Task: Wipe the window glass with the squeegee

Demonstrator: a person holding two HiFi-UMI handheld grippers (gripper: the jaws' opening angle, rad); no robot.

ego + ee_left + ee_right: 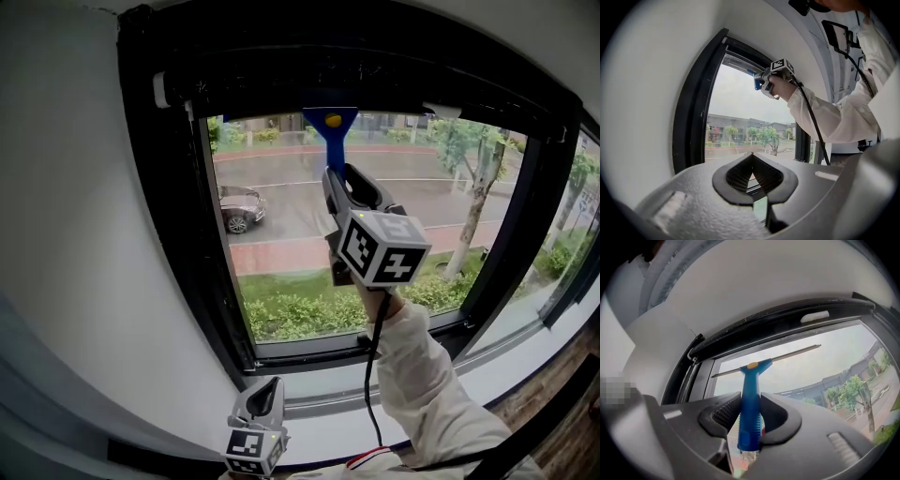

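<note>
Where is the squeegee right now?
In the head view, the squeegee is at the top centre of the window glass, just under the black frame, its blue handle clamped in the right gripper.

Grey left gripper (751, 172), right gripper (750, 412), black ribbed jaws, black-and-white marker cube (382, 248), black cable (367, 389), white sleeve (422, 375).

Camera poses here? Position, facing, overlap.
Head view: on the person's head, facing the window glass; shows the right gripper raised with the squeegee, a sleeve, the left gripper low.
Left gripper view: on the left gripper, angled up at the glass; own jaws shut, empty; sleeve and right gripper above.
Right gripper view: on the right gripper, looking up the squeegee to the top frame; own jaws clamp its handle.
Shared: all show the glass; head and left views show the right gripper.
</note>
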